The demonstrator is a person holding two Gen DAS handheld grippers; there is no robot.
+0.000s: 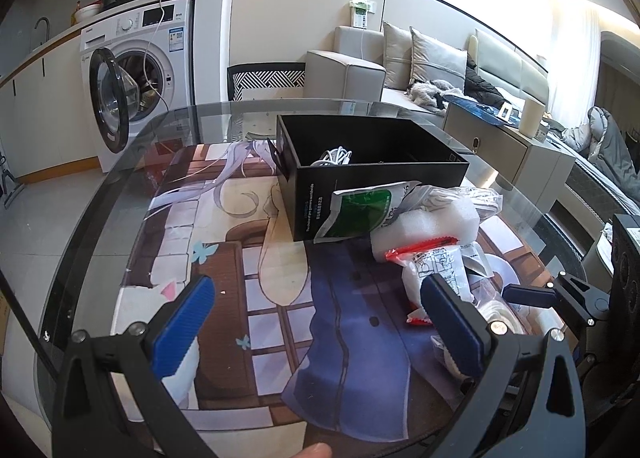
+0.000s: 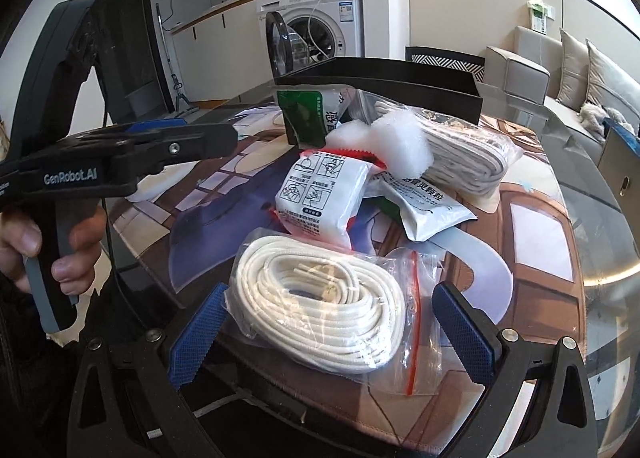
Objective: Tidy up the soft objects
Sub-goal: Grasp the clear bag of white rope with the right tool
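My left gripper (image 1: 320, 318) is open over the printed mat, with nothing between its blue pads (image 1: 188, 322). Ahead stands an open black box (image 1: 376, 162) holding a white cable (image 1: 334, 156). A green pouch (image 1: 360, 210), white foam (image 1: 432, 226) and a red-edged white packet (image 1: 436, 262) are piled to its right. My right gripper (image 2: 332, 334) is open, its fingers either side of a clear zip bag of coiled white rope (image 2: 320, 306). Beyond the bag lie the white packet (image 2: 320, 194), a silver pouch (image 2: 428, 206), the foam (image 2: 392, 142) and a bagged white bundle (image 2: 468, 154).
A round glass table (image 1: 120, 178) carries the picture mat (image 1: 240, 258). A person's hand (image 2: 24, 242) holds the left gripper's handle at the left of the right wrist view. Off the table are a washing machine with its door open (image 1: 132, 78) and a sofa (image 1: 400, 62).
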